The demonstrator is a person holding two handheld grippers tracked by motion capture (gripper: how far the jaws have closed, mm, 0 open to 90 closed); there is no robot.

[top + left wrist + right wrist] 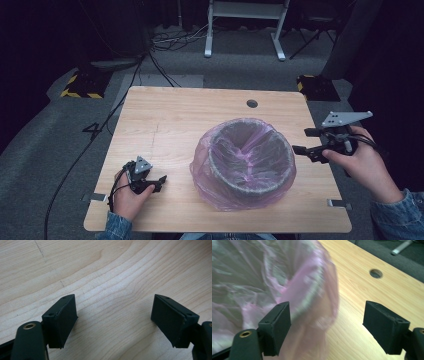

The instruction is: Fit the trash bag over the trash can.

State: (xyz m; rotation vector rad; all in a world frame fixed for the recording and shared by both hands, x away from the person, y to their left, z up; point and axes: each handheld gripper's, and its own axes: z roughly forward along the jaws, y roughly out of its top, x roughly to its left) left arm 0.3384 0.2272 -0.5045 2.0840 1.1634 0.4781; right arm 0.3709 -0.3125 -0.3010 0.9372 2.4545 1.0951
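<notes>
The round grey bin lined with a thin, translucent pink plastic bag point(243, 162) sits right of centre on the pale wooden table point(165, 120), the film folded over its rim and bunched loosely down the outside. We judge the work in hand to be handling that liner, and the film is where trouble would start.

At about three o'clock from the bin, our right gripper point(306, 142) hangs just off the rim with its jaws spread wide and nothing between them; in the right gripper view point(325, 322) the pink film lies just beyond the left pad. If we close here we may pinch only a loose fold, and a pull could stretch or tear the plastic, or slip it off the rim unevenly. Catching the rim as well could drag or tip the bin (it looks light).

At roughly nine o'clock, well apart from the bin, our left gripper point(159, 180) rests low over bare wood, jaws open and empty point(113, 322), so nothing steadies the bin.
</notes>
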